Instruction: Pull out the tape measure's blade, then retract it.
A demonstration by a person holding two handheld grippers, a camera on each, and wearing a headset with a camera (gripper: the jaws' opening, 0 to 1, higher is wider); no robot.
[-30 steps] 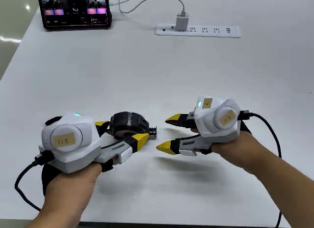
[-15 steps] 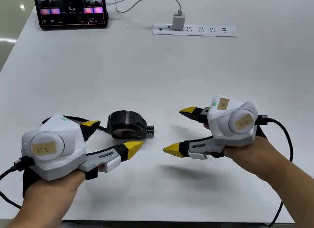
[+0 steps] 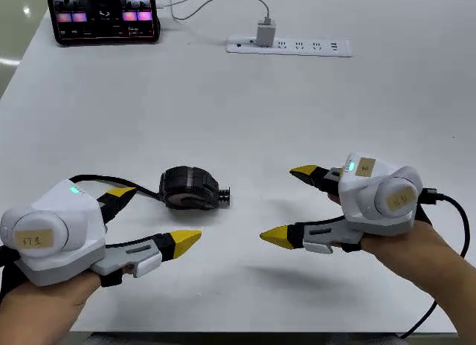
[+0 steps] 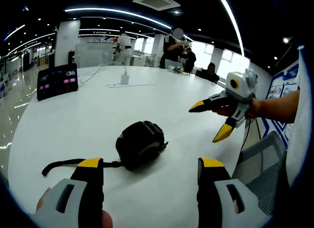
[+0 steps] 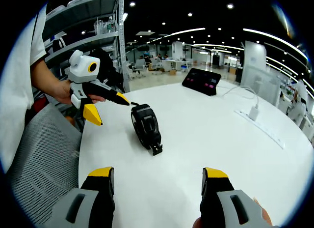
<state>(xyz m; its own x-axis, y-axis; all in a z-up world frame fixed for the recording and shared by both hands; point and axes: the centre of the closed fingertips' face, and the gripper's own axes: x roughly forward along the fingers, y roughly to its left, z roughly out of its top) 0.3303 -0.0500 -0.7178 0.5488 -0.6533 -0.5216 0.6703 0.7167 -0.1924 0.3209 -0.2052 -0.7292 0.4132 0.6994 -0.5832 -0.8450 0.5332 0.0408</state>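
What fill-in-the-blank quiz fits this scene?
The left gripper and right gripper both have their jaws ____.
The tape measure lies on the ____ table.
The tape measure lies nearer the ____ gripper.
Missing words: open; white; left.

Head view looks down; opposing gripper views share the tape measure point(image 4: 141, 150).

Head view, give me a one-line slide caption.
Tape measure lies free on the white table, blade retracted, between the open left gripper and open right gripper.
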